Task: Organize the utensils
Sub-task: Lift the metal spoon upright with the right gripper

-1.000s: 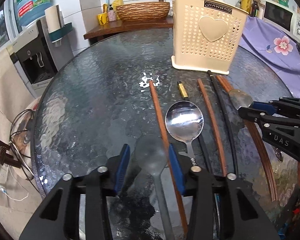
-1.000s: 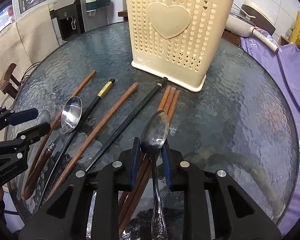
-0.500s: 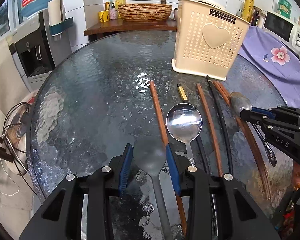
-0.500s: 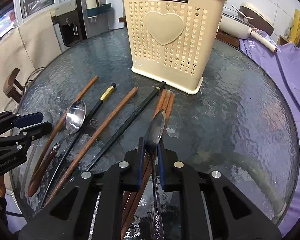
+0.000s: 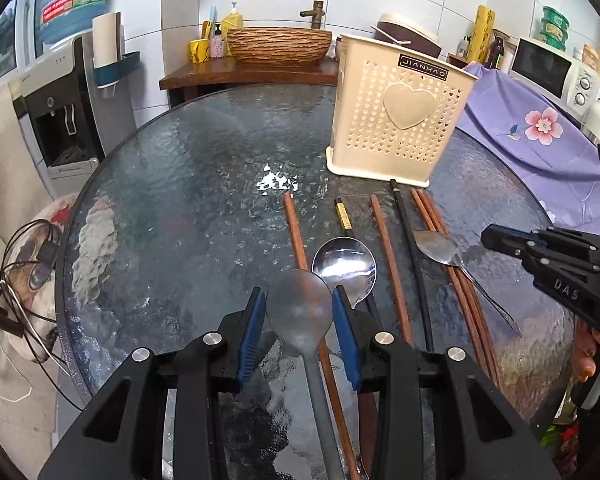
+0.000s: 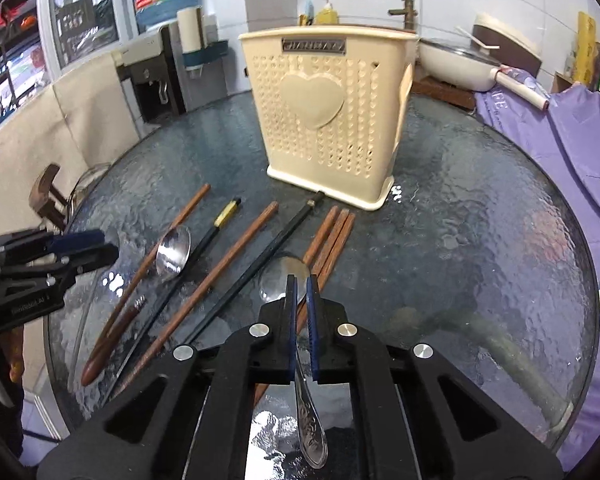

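1. We hold the right hand-held gripper point(image 6: 300, 292) clamped on the neck of a patterned steel spoon point(image 6: 306, 420); its jaws have just been closing, with the spoon between them. The bowl sticks out ahead, the embossed handle hangs back under the gripper. The spoon looks tilted off the counter point(image 6: 480, 240).
2. Our left hand-held gripper point(image 5: 300, 320) brackets a dull grey spoon point(image 5: 300, 304); the blue pads sit at the bowl's edges. We cannot tell whether they press it.
3. A shiny spoon point(image 5: 344, 264) and the wooden and black chopsticks point(image 5: 384, 248) lie loose on the counter, in front of the cream utensil holder point(image 5: 396, 120).
4. Handling, as we judge it: steel spoons are stiff, light and slick. A grip at the narrow neck lets the spoon pivot, so the long handle may swing. We favour a hold nearer the balance point.
5. The textured glass counter looks breakable; we would avoid dropping metal on it.
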